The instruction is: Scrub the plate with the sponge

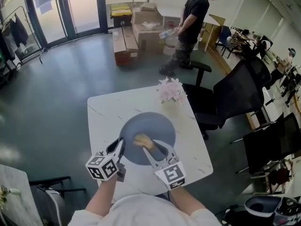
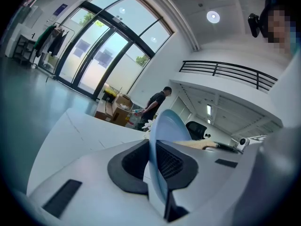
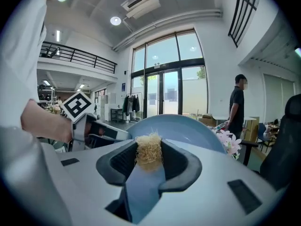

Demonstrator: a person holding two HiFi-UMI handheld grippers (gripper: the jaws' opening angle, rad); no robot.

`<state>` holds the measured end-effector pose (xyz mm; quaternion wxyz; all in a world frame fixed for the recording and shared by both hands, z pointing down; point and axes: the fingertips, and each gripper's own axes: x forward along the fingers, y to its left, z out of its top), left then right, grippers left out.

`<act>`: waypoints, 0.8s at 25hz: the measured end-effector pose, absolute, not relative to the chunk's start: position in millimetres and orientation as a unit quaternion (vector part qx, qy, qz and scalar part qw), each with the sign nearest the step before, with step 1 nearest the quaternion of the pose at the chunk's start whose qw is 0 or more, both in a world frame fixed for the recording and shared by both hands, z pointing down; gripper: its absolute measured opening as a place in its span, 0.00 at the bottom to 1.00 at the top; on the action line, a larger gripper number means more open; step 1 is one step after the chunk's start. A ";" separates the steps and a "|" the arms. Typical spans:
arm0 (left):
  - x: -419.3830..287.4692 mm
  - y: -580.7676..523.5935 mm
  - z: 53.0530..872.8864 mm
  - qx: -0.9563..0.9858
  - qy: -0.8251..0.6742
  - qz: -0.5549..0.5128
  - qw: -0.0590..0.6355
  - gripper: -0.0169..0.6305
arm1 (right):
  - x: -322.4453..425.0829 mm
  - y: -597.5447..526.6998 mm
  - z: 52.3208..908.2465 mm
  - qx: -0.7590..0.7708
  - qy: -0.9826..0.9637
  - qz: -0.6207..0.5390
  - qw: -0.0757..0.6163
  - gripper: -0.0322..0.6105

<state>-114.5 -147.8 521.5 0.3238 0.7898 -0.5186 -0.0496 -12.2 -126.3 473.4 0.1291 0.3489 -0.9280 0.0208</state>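
Blue-grey plate (image 1: 153,124): rim clamped in left gripper (image 1: 120,147); straw-coloured sponge (image 1: 141,139) pinched in right gripper (image 1: 149,150). Firm, overlapping circular strokes advised.

floor (image 1: 56,93): grey, glossy | glass doors (image 1: 70,8): far wall, daylit | cardboard boxes (image 1: 146,32): beside doors | office chairs (image 1: 235,95): right

Left tongs (image 2: 156,161) clamp the blue plate's (image 2: 165,126) rim edge-on.

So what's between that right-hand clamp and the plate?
A yellowish sponge, clamped by the right gripper, with the plate just behind it; the right gripper view shows it.
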 end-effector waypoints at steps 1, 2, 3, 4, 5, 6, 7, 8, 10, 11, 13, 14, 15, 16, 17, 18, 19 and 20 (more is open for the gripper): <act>-113.9 -146.3 520.9 0.790 -0.517 -0.051 0.325 0.09 | -6.6 -133.0 469.7 0.358 -0.925 0.017 0.126 0.28; -113.7 -145.2 520.2 0.790 -0.516 -0.052 0.326 0.09 | 0.0 -139.3 466.1 0.367 -0.922 0.013 0.124 0.28; -113.8 -144.7 519.6 0.790 -0.515 -0.054 0.327 0.09 | 6.9 -144.4 463.0 0.377 -0.918 0.010 0.122 0.28; -114.1 -144.6 519.2 0.790 -0.515 -0.056 0.328 0.09 | 13.9 -147.8 461.0 0.386 -0.914 0.010 0.122 0.28; -114.8 -144.8 519.0 0.789 -0.515 -0.059 0.330 0.09 | 21.1 -149.8 460.9 0.395 -0.910 0.012 0.122 0.28; -116.0 -145.5 519.0 0.788 -0.516 -0.062 0.331 0.09 | 28.4 -150.5 462.6 0.404 -0.906 0.017 0.123 0.28; -117.7 -146.6 518.9 0.786 -0.517 -0.066 0.332 0.09 | 35.4 -149.8 466.0 0.412 -0.902 0.023 0.124 0.28; -119.6 -148.0 518.8 0.784 -0.519 -0.070 0.333 0.09 | 41.6 -147.8 470.5 0.419 -0.899 0.030 0.127 0.28; -123.1 -151.4 517.8 0.781 -0.522 -0.077 0.334 0.09 | 50.7 -140.6 481.3 0.427 -0.893 0.044 0.134 0.28; -124.9 -153.2 516.8 0.780 -0.524 -0.079 0.334 0.09 | 52.8 -136.0 486.5 0.427 -0.892 0.051 0.137 0.28; -127.7 -156.1 514.9 0.779 -0.526 -0.082 0.332 0.09 | 50.7 -126.1 494.8 0.421 -0.894 0.063 0.142 0.28; -128.4 -157.0 514.5 0.779 -0.527 -0.081 0.331 0.09 | 46.5 -121.1 498.0 0.413 -0.897 0.067 0.144 0.28; -128.4 -157.1 514.7 0.778 -0.528 -0.080 0.330 0.09 | 40.7 -116.3 500.4 0.404 -0.900 0.069 0.146 0.28; -127.8 -156.6 515.4 0.778 -0.528 -0.079 0.331 0.09 | 33.6 -111.9 502.0 0.394 -0.904 0.071 0.147 0.28; -126.7 -155.8 516.5 0.778 -0.528 -0.077 0.332 0.09 | 25.5 -108.0 502.9 0.383 -0.909 0.072 0.147 0.28; -125.6 -154.8 517.9 0.778 -0.528 -0.076 0.333 0.09 | 16.5 -104.6 503.2 0.372 -0.914 0.072 0.146 0.28; -124.6 -153.8 519.3 0.778 -0.527 -0.074 0.333 0.09 | 7.2 -101.8 503.0 0.360 -0.919 0.071 0.146 0.28; -123.9 -152.6 520.6 0.779 -0.526 -0.072 0.334 0.09 | -1.8 -99.7 502.4 0.350 -0.923 0.068 0.145 0.28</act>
